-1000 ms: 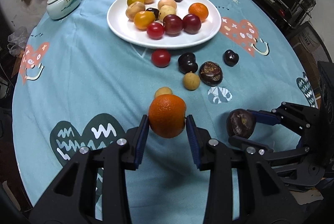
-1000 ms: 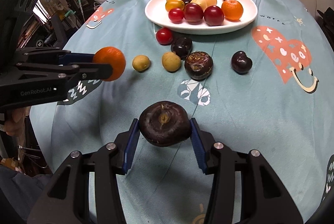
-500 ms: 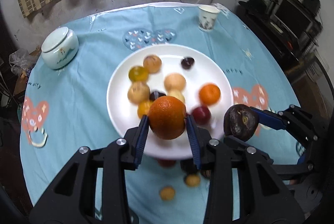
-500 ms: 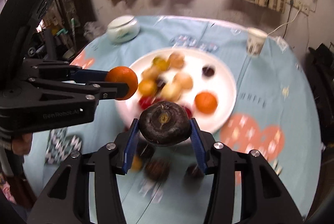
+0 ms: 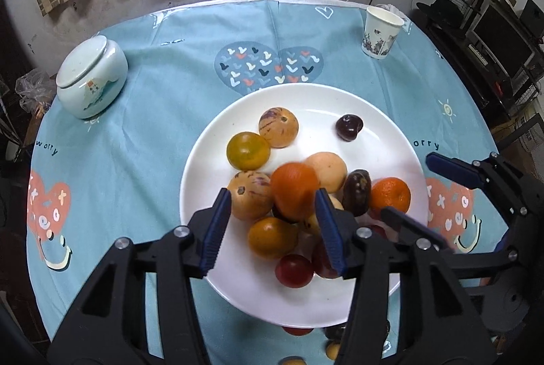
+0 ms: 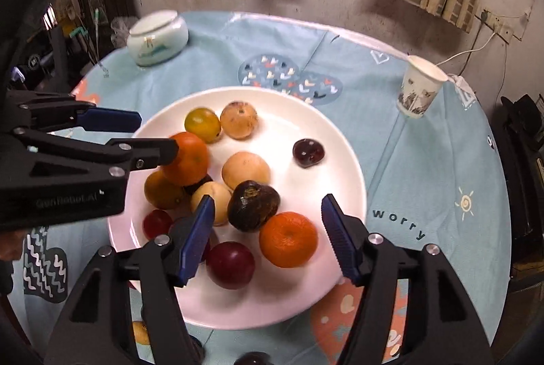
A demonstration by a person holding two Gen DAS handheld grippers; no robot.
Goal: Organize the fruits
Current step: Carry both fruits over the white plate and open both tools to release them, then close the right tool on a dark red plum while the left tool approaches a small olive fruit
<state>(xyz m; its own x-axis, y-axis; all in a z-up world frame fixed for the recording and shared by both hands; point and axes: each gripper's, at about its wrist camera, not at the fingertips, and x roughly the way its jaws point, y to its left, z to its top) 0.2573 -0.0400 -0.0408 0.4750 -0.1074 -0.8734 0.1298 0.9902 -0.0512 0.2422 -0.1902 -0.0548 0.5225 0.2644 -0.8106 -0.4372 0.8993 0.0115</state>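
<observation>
The white plate [image 5: 323,103] holds several fruits. My left gripper [image 5: 272,212] hovers over its near side, jaws opening. The orange [image 5: 295,190] is blurred between the pads, loose on the fruit pile; the left pad is clearly apart from it. Over the plate's right part, my right gripper [image 6: 268,201] has its jaws opening too. The dark brown fruit [image 6: 253,210] lies between its pads, touching neither, against a second orange [image 6: 288,239]. In the right wrist view, the left gripper [image 6: 156,135] reaches in from the left beside the orange [image 6: 187,157].
A lidded pale ceramic jar [image 5: 90,79] stands at the back left and a paper cup [image 5: 382,32] at the back right. Several small fruits [image 5: 297,331] lie on the blue cloth just in front of the plate. Shelves with electronics stand beyond the table's right edge.
Both grippers travelled from the near cloth to above the plate. Their jaws have widened, and the orange and the dark fruit have dropped out of the grips onto the plate.
</observation>
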